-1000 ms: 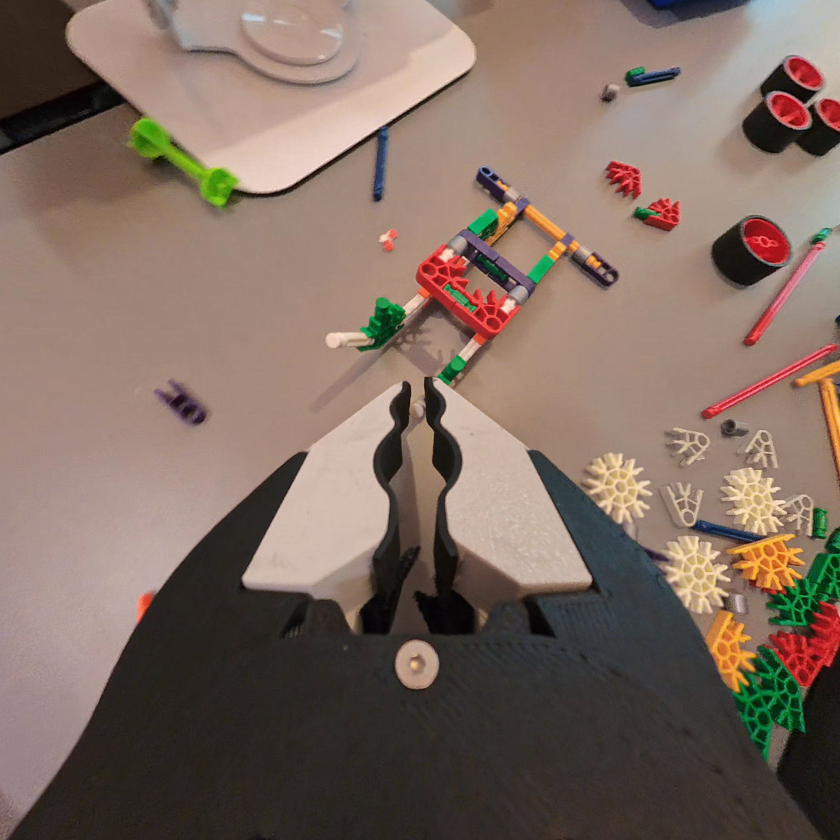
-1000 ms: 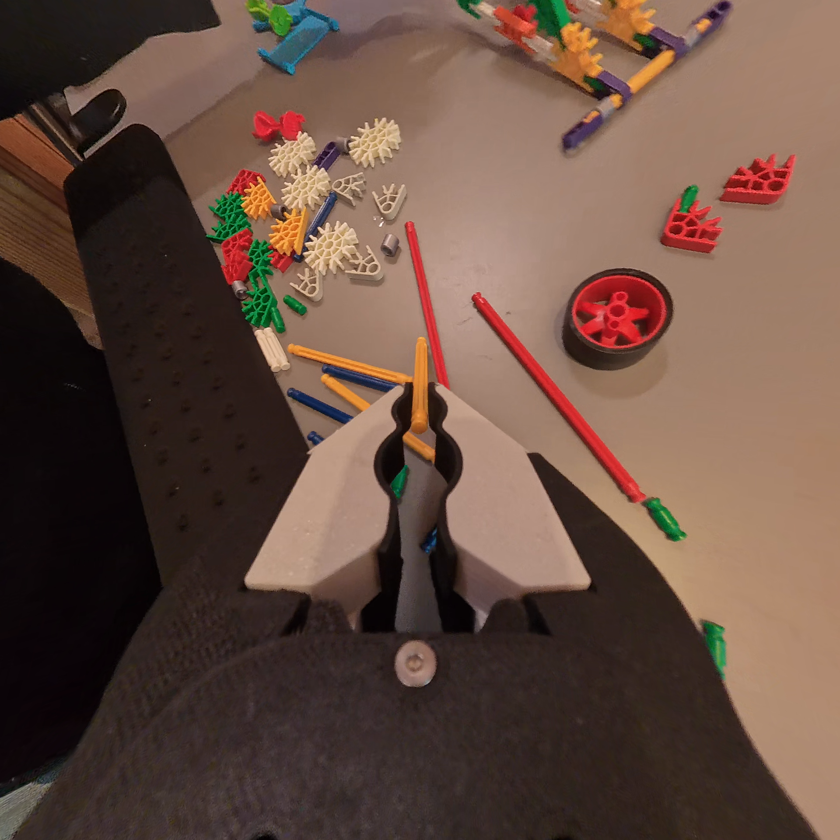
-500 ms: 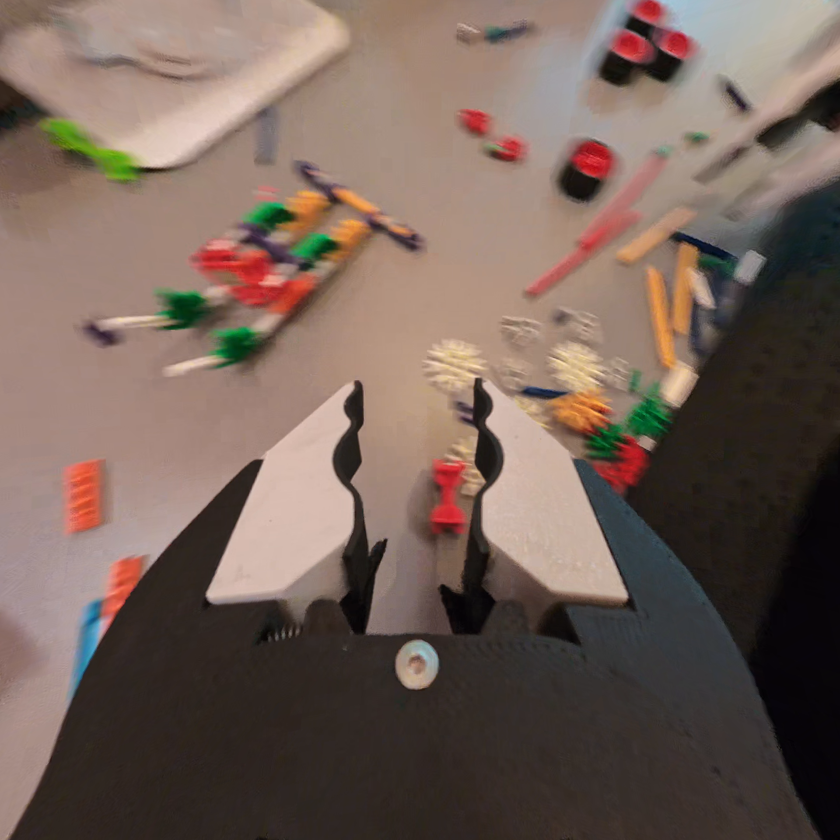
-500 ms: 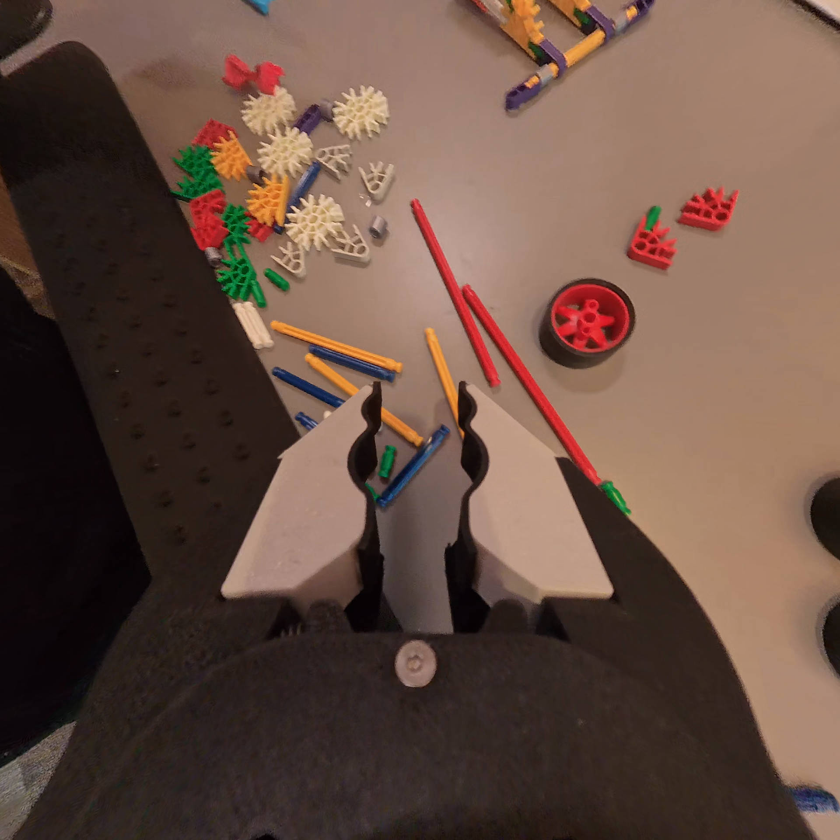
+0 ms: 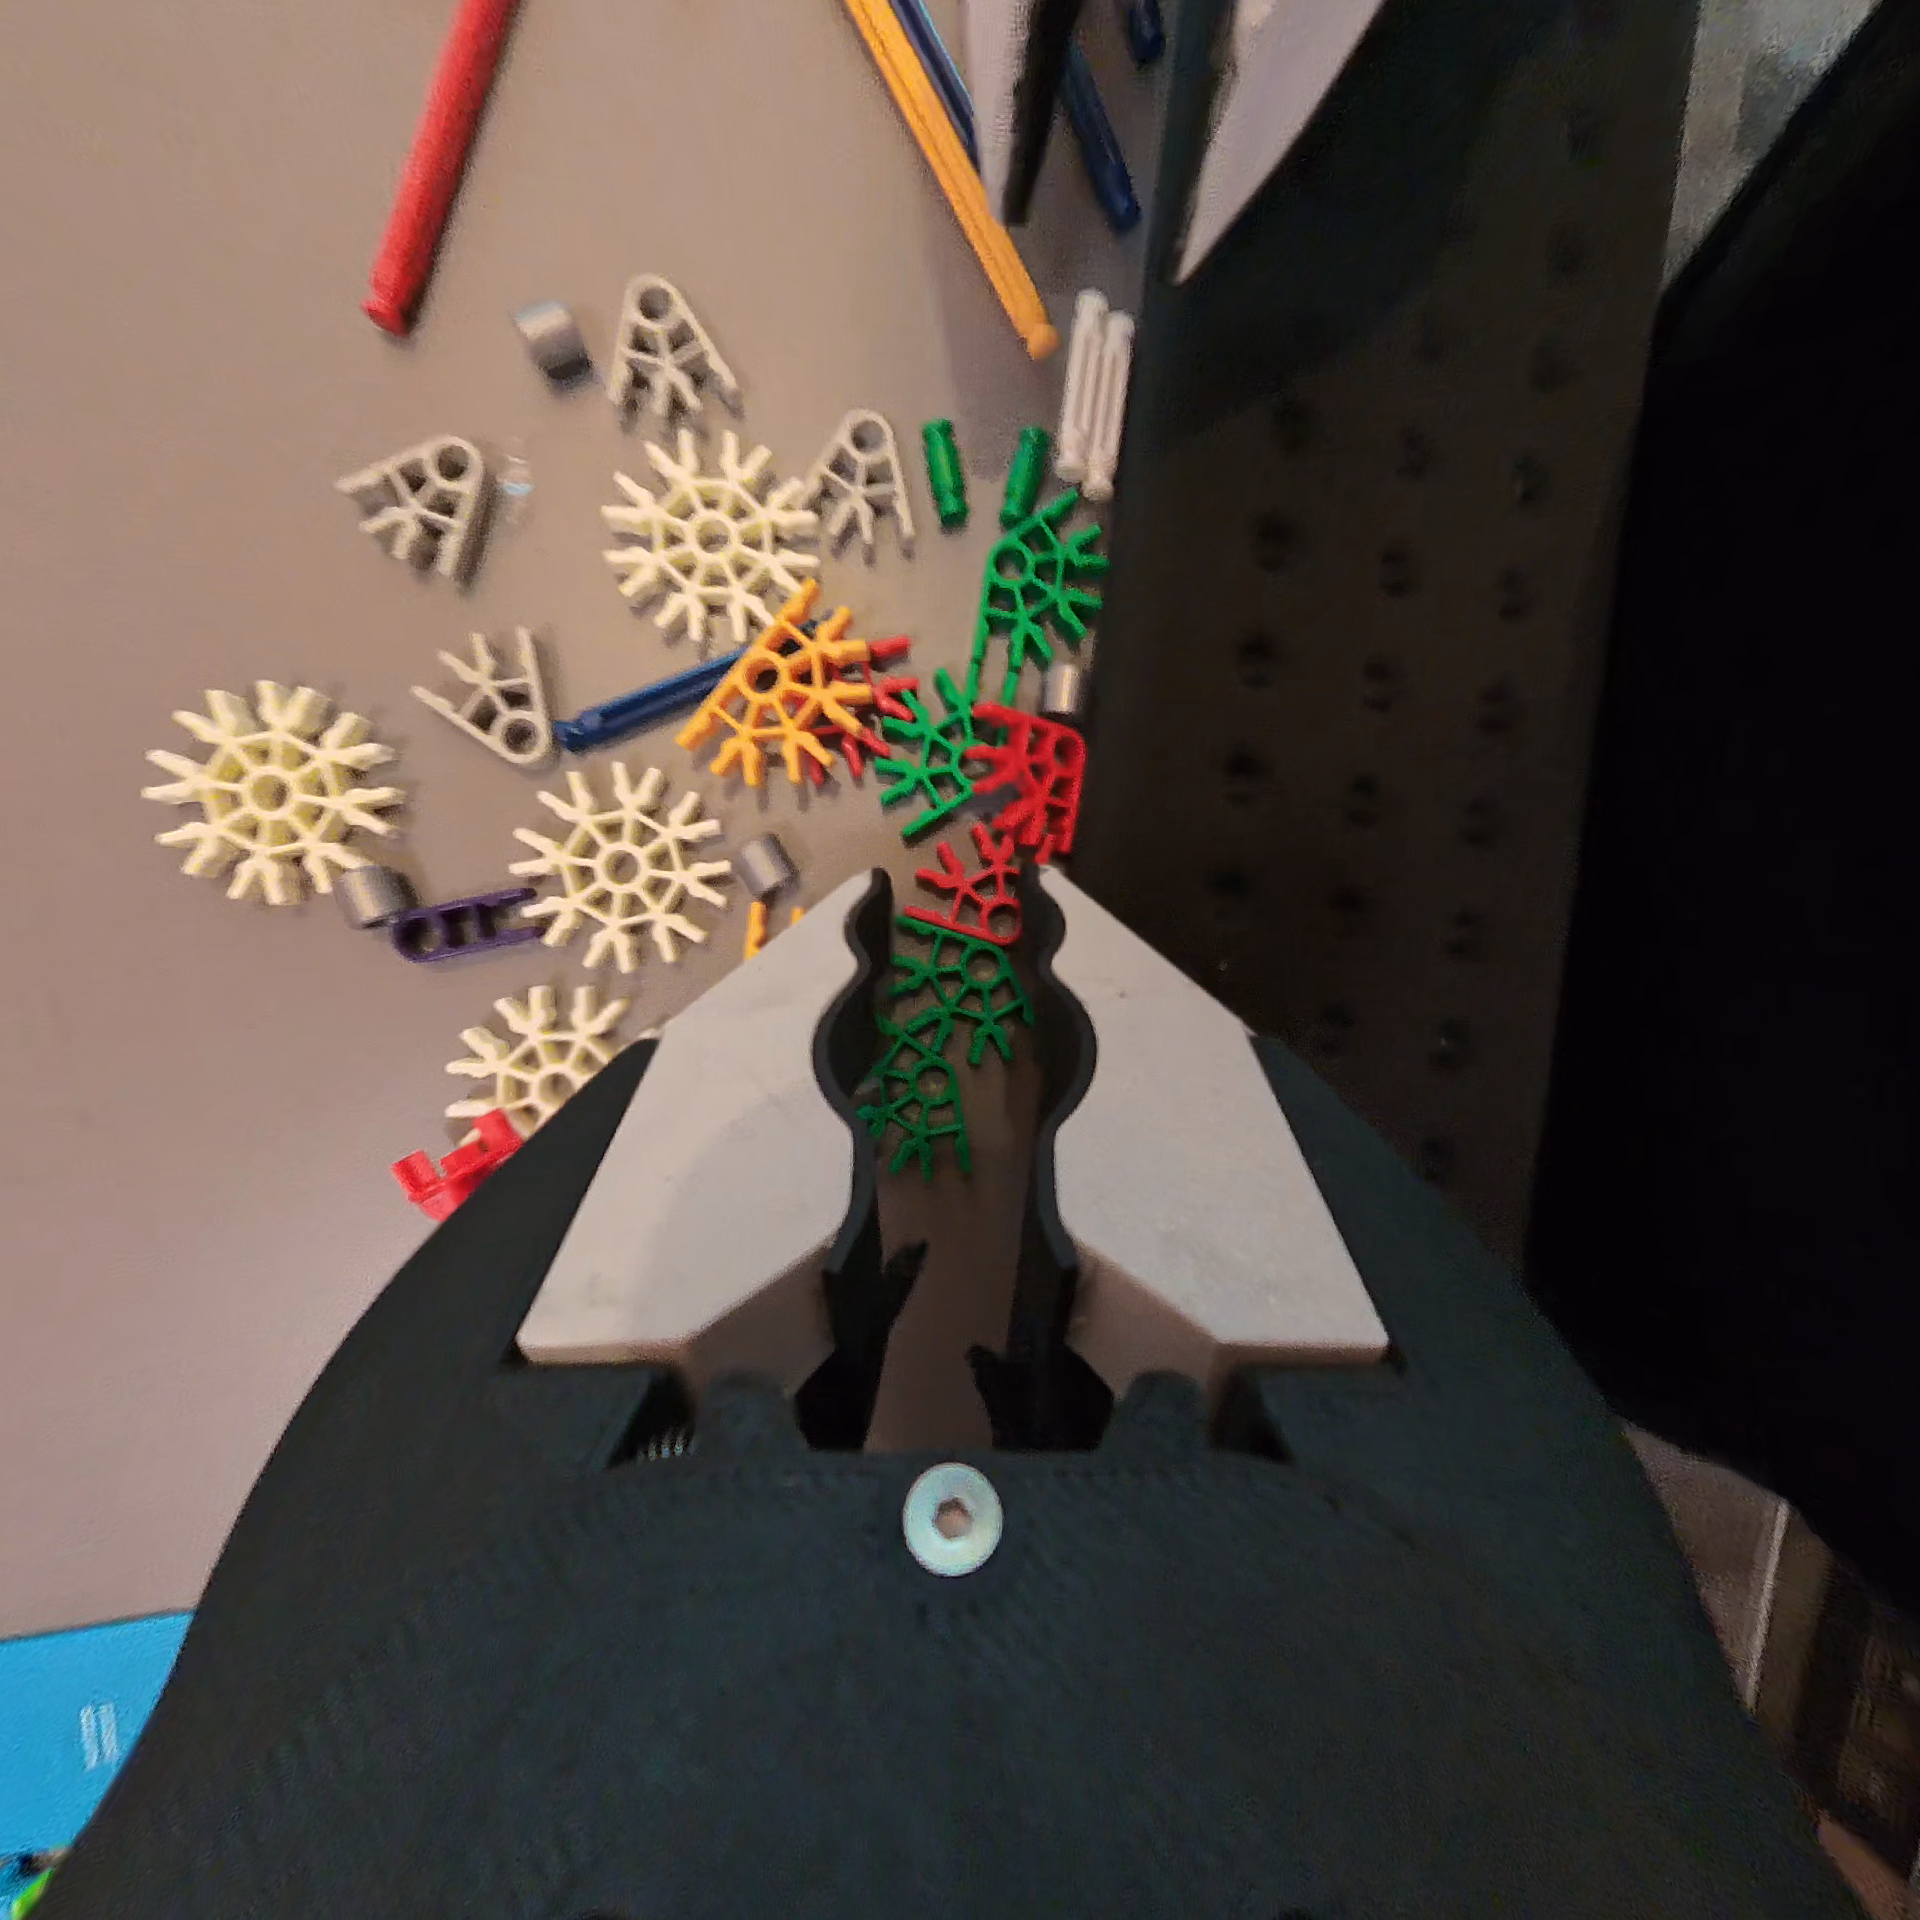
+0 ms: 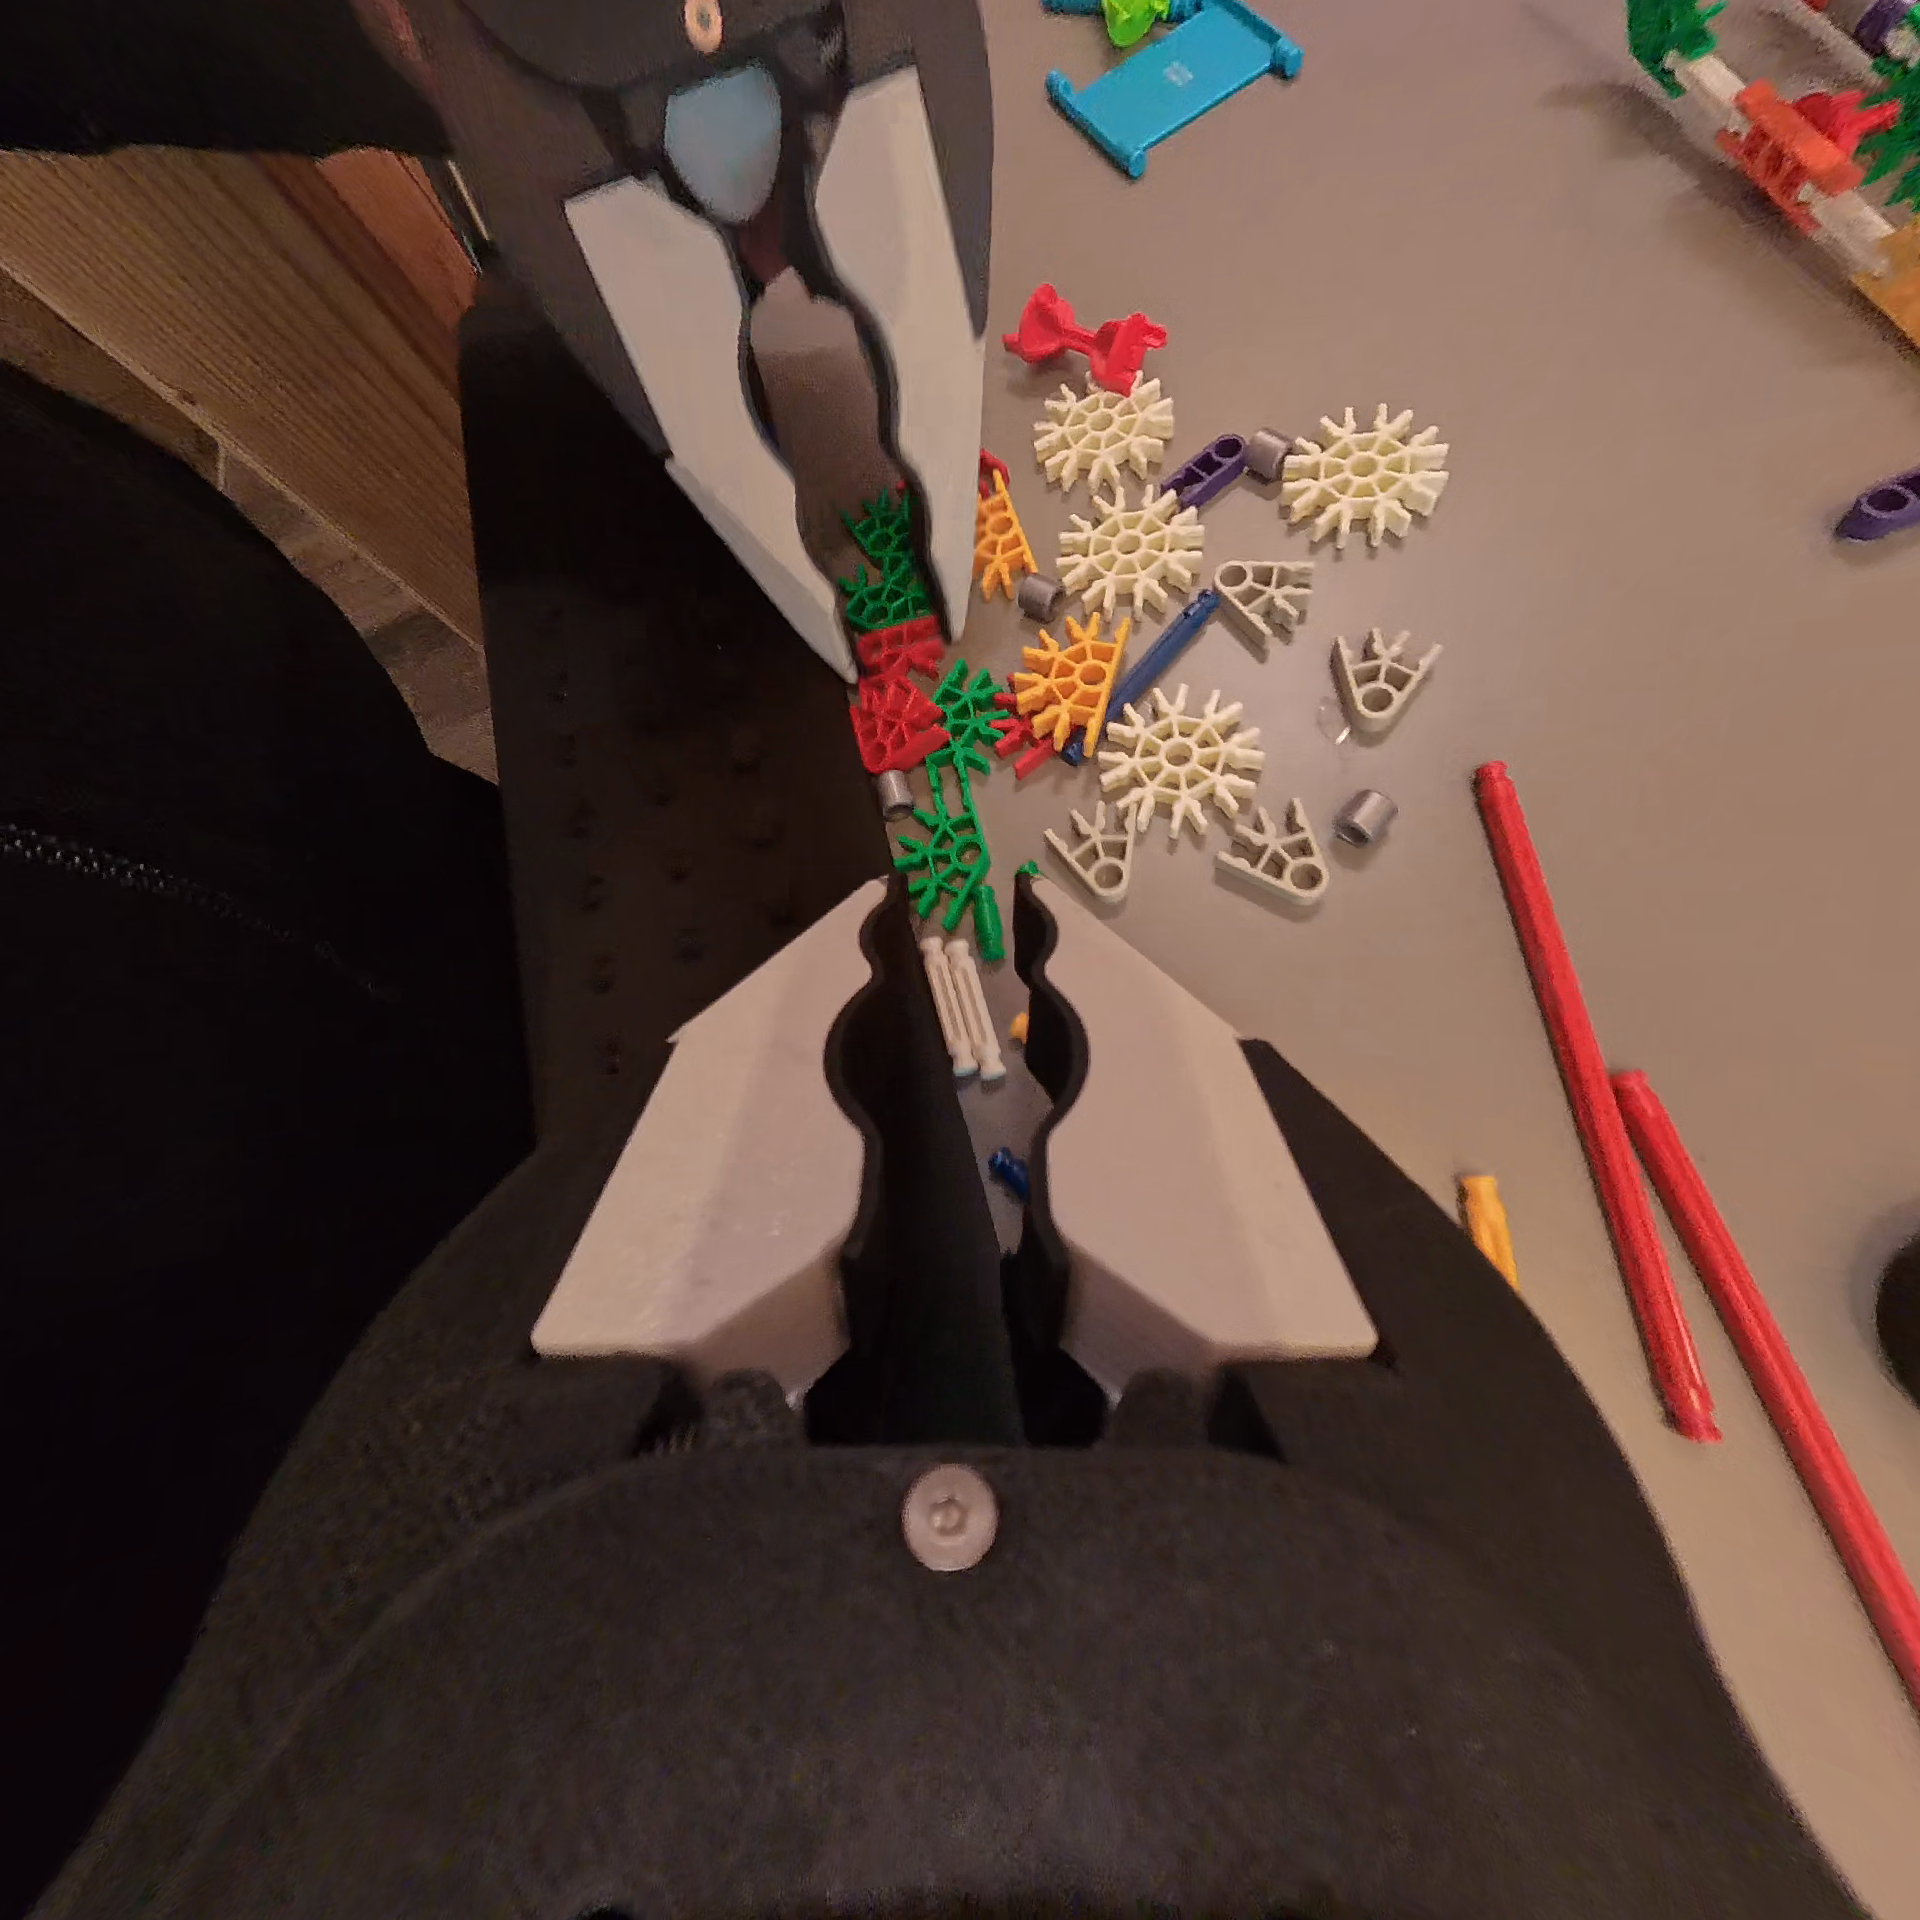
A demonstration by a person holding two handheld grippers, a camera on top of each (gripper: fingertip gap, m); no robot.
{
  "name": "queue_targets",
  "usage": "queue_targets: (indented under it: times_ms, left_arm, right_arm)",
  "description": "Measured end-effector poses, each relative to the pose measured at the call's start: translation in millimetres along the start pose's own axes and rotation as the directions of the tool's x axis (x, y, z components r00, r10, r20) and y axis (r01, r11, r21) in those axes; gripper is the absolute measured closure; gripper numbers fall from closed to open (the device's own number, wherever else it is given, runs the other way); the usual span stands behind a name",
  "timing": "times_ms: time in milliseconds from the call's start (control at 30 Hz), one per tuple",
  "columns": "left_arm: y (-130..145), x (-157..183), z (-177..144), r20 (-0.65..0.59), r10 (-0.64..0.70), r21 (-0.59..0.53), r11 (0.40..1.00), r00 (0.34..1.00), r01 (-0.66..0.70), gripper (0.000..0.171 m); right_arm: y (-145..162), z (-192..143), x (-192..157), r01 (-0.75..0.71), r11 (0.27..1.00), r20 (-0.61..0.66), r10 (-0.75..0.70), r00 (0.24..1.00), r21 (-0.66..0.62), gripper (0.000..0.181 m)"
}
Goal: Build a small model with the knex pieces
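Observation:
My left gripper (image 5: 956, 894) is open and low over a pile of small plastic connectors. Two green connectors (image 5: 945, 997) and a red connector (image 5: 977, 888) lie between its fingers, untouched as far as I can tell. The right wrist view shows it from the front (image 6: 899, 623), straddling the same green pieces (image 6: 883, 592). My right gripper (image 6: 956, 894) is open and empty, facing the left one. A pair of short white rods (image 6: 961, 1008) and a green connector (image 6: 951, 852) lie between and just past its tips. It also shows in the left wrist view (image 5: 1107, 249).
White snowflake connectors (image 6: 1179, 753), grey ones and an orange one (image 6: 1070, 675) lie to the right of the pile. Two long red rods (image 6: 1590, 1091) lie farther right. A blue panel (image 6: 1174, 73) and a built model (image 6: 1808, 135) sit at the back. A black perforated surface (image 6: 644, 779) borders the pile. About 9 cm separates my left fingertips from my right.
My left gripper swung from the built model to the connector pile and opened. My right gripper let go of the orange rod, opened, and moved to the pile's near end.

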State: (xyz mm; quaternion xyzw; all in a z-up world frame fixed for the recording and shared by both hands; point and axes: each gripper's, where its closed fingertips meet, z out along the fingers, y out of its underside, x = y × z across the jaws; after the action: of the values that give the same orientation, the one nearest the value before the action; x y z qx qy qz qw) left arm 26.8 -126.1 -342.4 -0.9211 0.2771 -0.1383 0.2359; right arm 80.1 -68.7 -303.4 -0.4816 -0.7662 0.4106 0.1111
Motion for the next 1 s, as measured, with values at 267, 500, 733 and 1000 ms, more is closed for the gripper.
queue_targets:
  times_ms: [267, 500, 733, 1000]
  left_arm:
    - [3.2, 3.9, 1.6, -0.06, 0.042, 0.048, 0.998, 0.997, -0.039, 0.152]
    - [-0.8, -2.8, -2.7, 0.002, 0.041, 0.111, 0.993, 0.999, -0.041, 0.154]
    - [-21.0, -24.4, -28.6, 0.029, 0.087, 0.128, 0.988, 0.996, -0.09, 0.171]
    - [6.9, -9.1, -13.6, -0.037, -0.011, 0.009, 1.0, 0.999, 0.011, 0.13]
  right_arm:
    - [-9.8, 3.2, 1.2, -0.037, 0.998, 0.034, 0.035, 0.999, 0.053, 0.17]
    - [-10.7, -4.1, 8.4, -0.069, 0.994, 0.024, 0.068, 0.997, 0.083, 0.172]
    - [-8.0, -21.9, 20.8, -0.11, 0.987, 0.0, 0.111, 0.994, 0.117, 0.171]
    - [-1.7, -23.9, 18.1, -0.114, 0.987, -0.003, 0.115, 0.993, 0.11, 0.17]
